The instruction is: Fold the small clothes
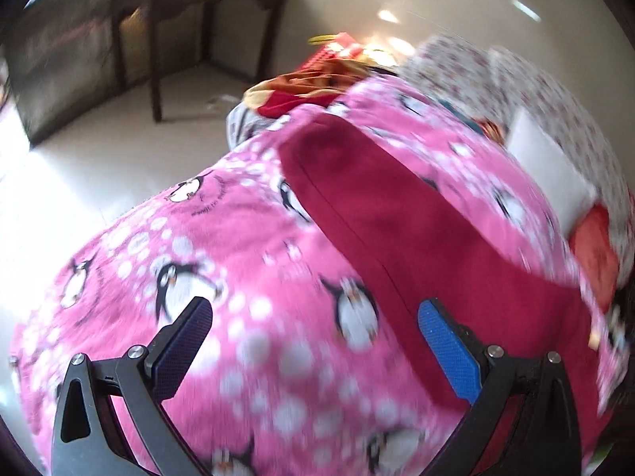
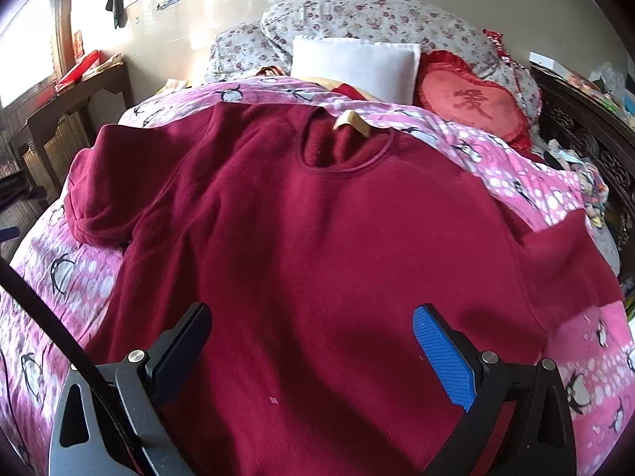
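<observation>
- A maroon top (image 2: 317, 246) is lying spread out, front up, on a pink penguin blanket (image 2: 516, 166) covering a bed, its neckline toward the pillows.
- A tan label (image 2: 351, 122) is showing inside the neck opening.
- One sleeve (image 2: 103, 182) is lying bunched near the blanket's edge; the other sleeve (image 2: 563, 246) is lying flatter and reaching toward the opposite side.
- Beyond the neckline, a white pillow (image 2: 357, 65) is leaning against floral pillows (image 2: 373, 16), and a red heart cushion (image 2: 472, 101) is sitting just beside it.
- A dark table (image 2: 67, 119) is standing by the wall off the bed's side, with red items on it.
- Carved dark furniture (image 2: 587, 139) is crowding the far side, with small clutter at the blanket's edge.
- In the left wrist view, which is blurred, the blanket (image 1: 238, 277) is filling the frame, the top (image 1: 397, 230) is running as a strip across it, and bare floor (image 1: 99, 158) is lying open past the bed edge.
- A heap of red and orange cloth (image 1: 317, 87) is sitting at the blanket's far end in that view.
- The left gripper (image 1: 313, 341) is hanging wide open over the blanket, holding nothing, one finger over the top's edge.
- The right gripper (image 2: 311, 349) is hanging wide open above the top's lower body, gripping nothing; whether its fingers are touching the cloth I cannot tell.
- A black cable (image 2: 59, 325) is crossing in front of its finger.
</observation>
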A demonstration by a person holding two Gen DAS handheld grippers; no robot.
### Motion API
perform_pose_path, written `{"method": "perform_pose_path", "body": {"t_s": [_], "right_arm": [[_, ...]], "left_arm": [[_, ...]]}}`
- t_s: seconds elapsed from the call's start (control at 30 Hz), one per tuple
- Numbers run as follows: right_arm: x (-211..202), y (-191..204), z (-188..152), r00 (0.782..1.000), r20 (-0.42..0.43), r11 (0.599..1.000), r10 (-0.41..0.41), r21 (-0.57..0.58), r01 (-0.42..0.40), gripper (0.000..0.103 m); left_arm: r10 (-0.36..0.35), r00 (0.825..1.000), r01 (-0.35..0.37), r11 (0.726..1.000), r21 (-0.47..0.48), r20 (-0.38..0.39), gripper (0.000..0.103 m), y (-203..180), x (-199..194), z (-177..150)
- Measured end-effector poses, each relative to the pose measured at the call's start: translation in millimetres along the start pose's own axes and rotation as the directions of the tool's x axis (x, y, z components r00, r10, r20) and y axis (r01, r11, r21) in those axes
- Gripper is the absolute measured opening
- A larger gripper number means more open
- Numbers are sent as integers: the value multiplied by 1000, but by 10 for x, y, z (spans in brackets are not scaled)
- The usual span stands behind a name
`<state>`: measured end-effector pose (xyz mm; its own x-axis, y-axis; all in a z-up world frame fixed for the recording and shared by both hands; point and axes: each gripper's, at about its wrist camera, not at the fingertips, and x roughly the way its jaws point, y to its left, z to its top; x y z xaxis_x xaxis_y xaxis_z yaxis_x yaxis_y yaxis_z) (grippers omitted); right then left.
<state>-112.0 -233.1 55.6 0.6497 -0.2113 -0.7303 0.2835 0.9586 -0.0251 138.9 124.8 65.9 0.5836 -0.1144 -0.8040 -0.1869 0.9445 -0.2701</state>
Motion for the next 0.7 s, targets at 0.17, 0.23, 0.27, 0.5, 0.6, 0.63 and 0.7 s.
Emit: {"method": "perform_pose_path", "body": {"t_s": [0.17,0.23,0.27,0.5,0.6,0.63,0.7], "right_arm": [[134,100,109,1000,-7,1000,14,-20,-14,103],[168,128,126,1000,-8,999,28,-22,-28,103],[183,142,130,999,-9,999,32,-24,-33,103],[206,167,120,999,-10,998,52,-18,-53,103],[159,130,116,998,-8,998,57,-9,-58,103],[149,114,117,998,-6,998,57,-7,-57,103],[83,53,122,998,7,998,61,8,-61,103]], "left_arm": [[-68,995,59,991,-124,-70,103,101,497,290],[-67,996,58,988,-145,-61,99,105,621,337],[-58,997,50,988,-149,-46,93,92,674,362],[-92,995,84,983,-165,-41,8,30,923,512],[-95,995,95,985,-141,7,7,15,665,556],[-100,994,104,987,-124,39,7,-4,522,576],[-154,982,160,985,-56,110,7,-104,66,608]]}}
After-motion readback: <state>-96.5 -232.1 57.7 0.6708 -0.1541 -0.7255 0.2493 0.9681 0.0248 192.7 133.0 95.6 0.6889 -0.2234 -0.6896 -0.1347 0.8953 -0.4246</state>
